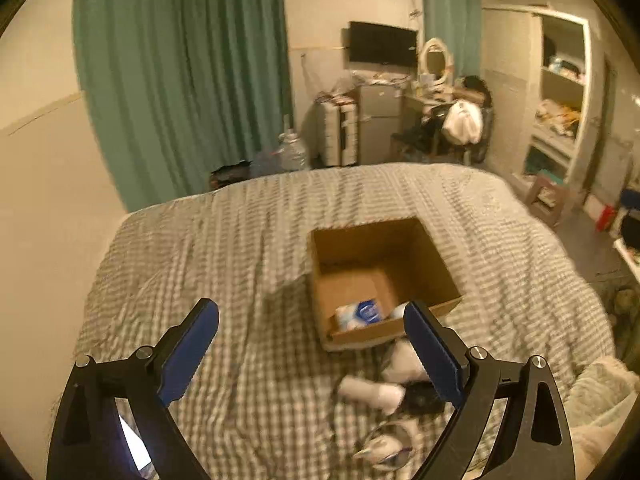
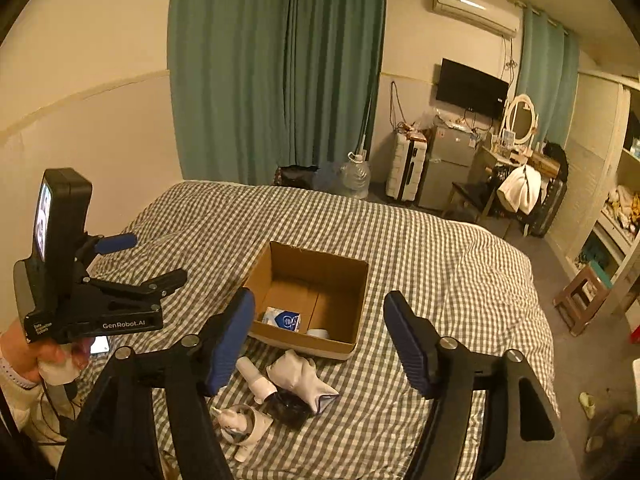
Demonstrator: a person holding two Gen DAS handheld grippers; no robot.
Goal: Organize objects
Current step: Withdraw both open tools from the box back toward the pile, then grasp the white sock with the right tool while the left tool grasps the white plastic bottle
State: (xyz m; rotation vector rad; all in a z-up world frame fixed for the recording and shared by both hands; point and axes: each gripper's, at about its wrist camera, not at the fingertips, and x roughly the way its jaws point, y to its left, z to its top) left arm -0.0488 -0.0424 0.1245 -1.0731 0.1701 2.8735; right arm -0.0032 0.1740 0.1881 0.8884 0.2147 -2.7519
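Observation:
An open cardboard box (image 1: 384, 256) (image 2: 316, 276) sits on the checked bedspread. Inside lie a blue-and-white packet (image 1: 360, 314) (image 2: 282, 319) and a white round thing (image 2: 318, 333). In front of the box lie a white tube (image 1: 370, 392) (image 2: 256, 378), a white cloth pouch (image 2: 300, 376), a dark object (image 2: 288, 406) and a small white handheld fan (image 2: 240, 426). My left gripper (image 1: 312, 344) (image 2: 156, 258) is open and empty, held above the bed left of the box. My right gripper (image 2: 320, 336) is open and empty above the loose items.
The bed (image 2: 440, 264) lies along the wall on the left. Beyond its far end stand a water jug (image 2: 354, 178), a suitcase (image 2: 406, 170), a small fridge (image 2: 450, 168) and a chair with clothes (image 2: 516, 192). A stool (image 2: 580, 296) and shelves stand on the right.

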